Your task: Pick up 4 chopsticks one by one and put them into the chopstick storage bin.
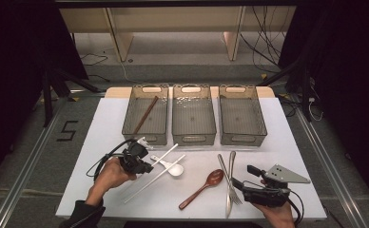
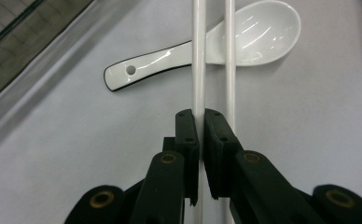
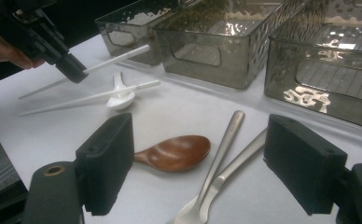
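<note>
The left gripper (image 1: 147,167) clamps a white chopstick (image 1: 167,154) just above the table. Beyond, the left bin (image 1: 128,118) holds one brown chopstick (image 1: 145,115); the middle bin (image 1: 175,118) and right bin (image 1: 261,118) hold nothing. The right gripper (image 1: 244,176) gapes open over the forks (image 1: 230,183).

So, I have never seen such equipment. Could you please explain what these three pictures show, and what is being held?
A person holds a two-jaw tool in each hand. One picture looks down from above; each of the others comes from a camera on one tool. The left hand-held gripper is shut on one white chopstick; a second white chopstick lies beside it across a white spoon. The right hand-held gripper is open, holding nothing. On the table lie a wooden spoon and two forks, before three bins.
</note>
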Available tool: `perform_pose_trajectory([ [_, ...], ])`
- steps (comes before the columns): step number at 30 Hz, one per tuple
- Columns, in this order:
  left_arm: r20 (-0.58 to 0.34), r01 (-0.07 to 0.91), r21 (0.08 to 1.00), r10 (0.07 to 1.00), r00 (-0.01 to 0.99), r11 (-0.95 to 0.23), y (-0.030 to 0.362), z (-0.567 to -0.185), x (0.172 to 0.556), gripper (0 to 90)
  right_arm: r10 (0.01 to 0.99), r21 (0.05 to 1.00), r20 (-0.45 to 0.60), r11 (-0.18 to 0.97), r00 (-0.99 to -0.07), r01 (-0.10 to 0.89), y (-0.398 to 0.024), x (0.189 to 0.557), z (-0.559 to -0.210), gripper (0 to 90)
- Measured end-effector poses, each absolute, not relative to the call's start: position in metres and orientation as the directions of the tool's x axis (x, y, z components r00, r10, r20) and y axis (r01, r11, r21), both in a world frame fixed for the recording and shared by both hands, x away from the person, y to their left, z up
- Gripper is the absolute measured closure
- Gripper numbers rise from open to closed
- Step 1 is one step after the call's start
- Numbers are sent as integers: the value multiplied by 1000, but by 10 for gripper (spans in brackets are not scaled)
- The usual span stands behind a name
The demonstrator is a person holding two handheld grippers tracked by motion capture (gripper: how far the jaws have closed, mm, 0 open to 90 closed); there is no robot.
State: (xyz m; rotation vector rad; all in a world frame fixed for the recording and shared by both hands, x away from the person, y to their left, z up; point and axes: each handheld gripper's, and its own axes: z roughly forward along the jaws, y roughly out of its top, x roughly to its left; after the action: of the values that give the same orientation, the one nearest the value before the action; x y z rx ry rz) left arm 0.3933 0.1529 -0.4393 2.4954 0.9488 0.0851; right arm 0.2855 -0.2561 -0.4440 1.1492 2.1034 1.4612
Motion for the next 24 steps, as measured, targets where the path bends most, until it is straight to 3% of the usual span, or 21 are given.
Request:
perform_pose_trajectory([
  [24,-104,623,523,682,724,-582,166,-426,395,847,768,893,168,148,-619,426,-256,286,-444,252],
])
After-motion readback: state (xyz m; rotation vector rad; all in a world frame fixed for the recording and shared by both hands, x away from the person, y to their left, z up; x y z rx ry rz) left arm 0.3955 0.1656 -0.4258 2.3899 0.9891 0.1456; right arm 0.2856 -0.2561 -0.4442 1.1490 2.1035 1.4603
